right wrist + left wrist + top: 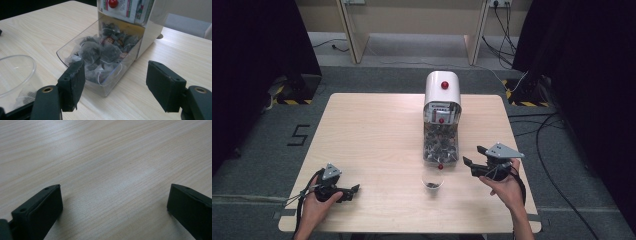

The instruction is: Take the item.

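One dispenser is standing mid-table, its long axis running from the far edge toward the near edge, its tray of many tea bags pointing at one cup. The right gripper is gaping wide, empty, beside the tray. The left gripper is resting wide, empty, near the table's near-left corner.

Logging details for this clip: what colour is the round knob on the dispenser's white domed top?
Red; the round knob on the white domed dispenser shows best in the high view.
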{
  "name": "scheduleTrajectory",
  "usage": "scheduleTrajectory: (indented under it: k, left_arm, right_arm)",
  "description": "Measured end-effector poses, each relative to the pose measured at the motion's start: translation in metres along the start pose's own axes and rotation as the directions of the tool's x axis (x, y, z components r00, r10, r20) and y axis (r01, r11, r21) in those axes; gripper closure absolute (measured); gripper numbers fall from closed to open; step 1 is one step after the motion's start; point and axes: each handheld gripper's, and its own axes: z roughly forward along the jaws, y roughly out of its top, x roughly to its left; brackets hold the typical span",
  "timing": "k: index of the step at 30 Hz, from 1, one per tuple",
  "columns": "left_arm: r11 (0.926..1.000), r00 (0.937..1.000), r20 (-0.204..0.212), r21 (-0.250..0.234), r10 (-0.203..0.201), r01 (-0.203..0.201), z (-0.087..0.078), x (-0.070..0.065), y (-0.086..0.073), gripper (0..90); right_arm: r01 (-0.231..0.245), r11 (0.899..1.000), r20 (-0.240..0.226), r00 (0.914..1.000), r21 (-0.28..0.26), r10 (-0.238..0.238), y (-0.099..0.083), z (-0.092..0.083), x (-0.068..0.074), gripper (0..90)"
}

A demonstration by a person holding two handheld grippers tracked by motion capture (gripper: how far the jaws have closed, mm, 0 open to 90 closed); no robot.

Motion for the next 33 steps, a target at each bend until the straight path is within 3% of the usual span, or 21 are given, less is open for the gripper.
scheduleTrajectory:
  k: [17, 33]
  left_arm:
    - [1.0000, 1.0000, 0.000, 0.000, 0.000, 0.000, 0.000, 0.000, 0.000, 0.0]
    - [1.0000, 1.0000, 0.000, 0.001, 0.001, -0.001, 0.000, 0.000, 0.000, 0.0]
  right_arm:
    - [-0.023, 0.999, 0.037, 0.9991, 0.025, 0.022, -0.013, -0.006, -0.007, 30.7]
    - [-0.029, 0.999, 0.056, 0.9980, 0.021, 0.028, -0.025, -0.024, -0.009, 28.9]
